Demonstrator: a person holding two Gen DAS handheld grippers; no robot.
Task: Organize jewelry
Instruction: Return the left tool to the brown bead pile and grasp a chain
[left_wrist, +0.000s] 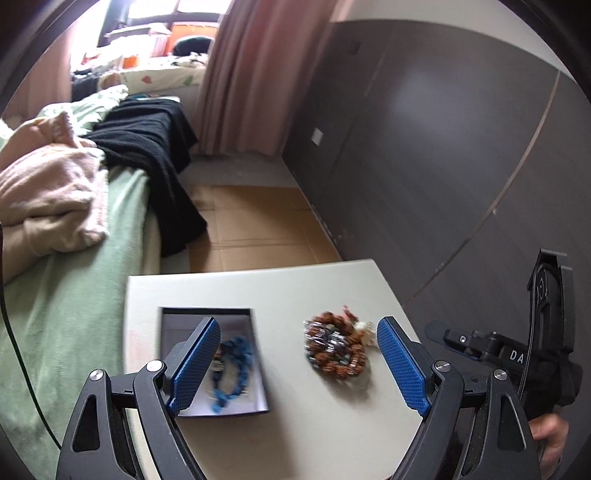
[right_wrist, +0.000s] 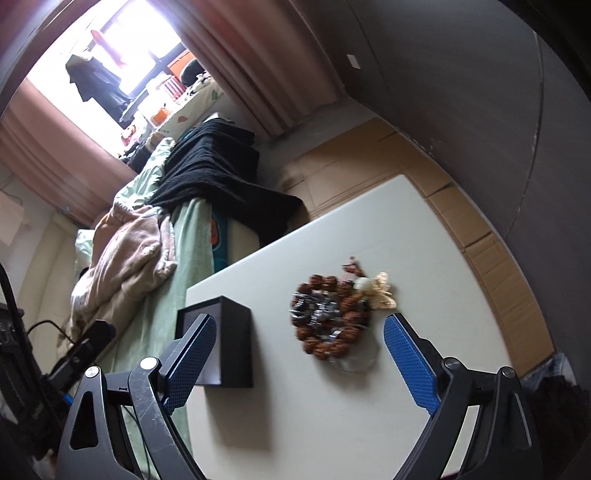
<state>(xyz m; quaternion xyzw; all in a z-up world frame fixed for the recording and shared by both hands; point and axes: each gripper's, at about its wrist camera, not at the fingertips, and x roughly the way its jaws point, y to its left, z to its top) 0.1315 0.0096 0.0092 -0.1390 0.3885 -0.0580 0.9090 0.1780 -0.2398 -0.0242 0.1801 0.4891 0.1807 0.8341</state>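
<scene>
Jewelry sits in two places on the pale table (left_wrist: 258, 291): a blue beaded string (left_wrist: 231, 369) lies inside the open dark box (left_wrist: 260, 369) at lower left of the left wrist view, and a heap of brown and silver bracelets (left_wrist: 334, 345) rests on the bare tabletop just right of the box, apart from it. Left gripper (left_wrist: 295, 365) hangs above both with its blue pads spread wide, holding nothing; its left pad (left_wrist: 195, 369) overlaps the box opening and hides part of the blue string. Right gripper (right_wrist: 299, 363) is likewise spread wide and empty over the heap (right_wrist: 330, 315). From the right wrist view only the box's black outer wall (right_wrist: 236, 343) shows, not its contents. A green bed (left_wrist: 92, 295) with a pink blanket (left_wrist: 48, 192) and a black throw (left_wrist: 147, 147) borders the table at left.
</scene>
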